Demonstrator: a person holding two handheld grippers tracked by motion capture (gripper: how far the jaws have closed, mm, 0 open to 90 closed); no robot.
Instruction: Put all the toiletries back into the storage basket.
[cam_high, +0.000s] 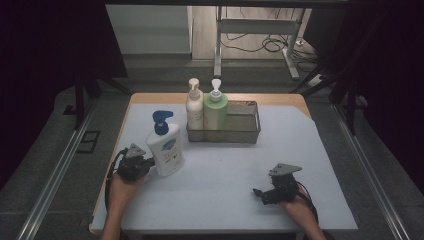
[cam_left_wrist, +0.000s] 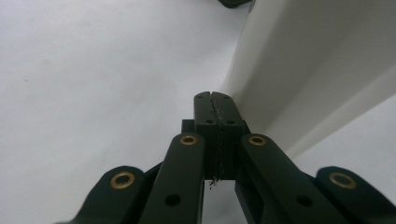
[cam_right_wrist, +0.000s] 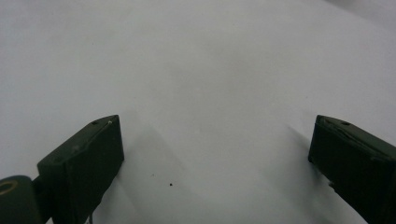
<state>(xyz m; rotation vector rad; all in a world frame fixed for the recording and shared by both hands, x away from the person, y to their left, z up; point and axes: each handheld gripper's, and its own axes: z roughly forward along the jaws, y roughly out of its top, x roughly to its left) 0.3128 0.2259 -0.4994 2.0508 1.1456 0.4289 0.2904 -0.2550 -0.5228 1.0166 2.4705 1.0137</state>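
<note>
We see a wire basket (cam_high: 248, 131) at the table's far side, w/ two pump bottles upright in its left end: a cream one (cam_high: 194, 108) & a green one (cam_high: 215, 110), touching. A white cloth (cam_high: 220, 185) covers the wooden table (cam_high: 165, 98). Beyond, desk legs (cam_high: 218, 50) & cables (cam_high: 272, 44) on the floor.

Table (cam_high: 150, 98) under white sheet (cam_high: 225, 170): pump bottle (cam_high: 165, 148), wire basket (cam_high: 248, 131).
</note>
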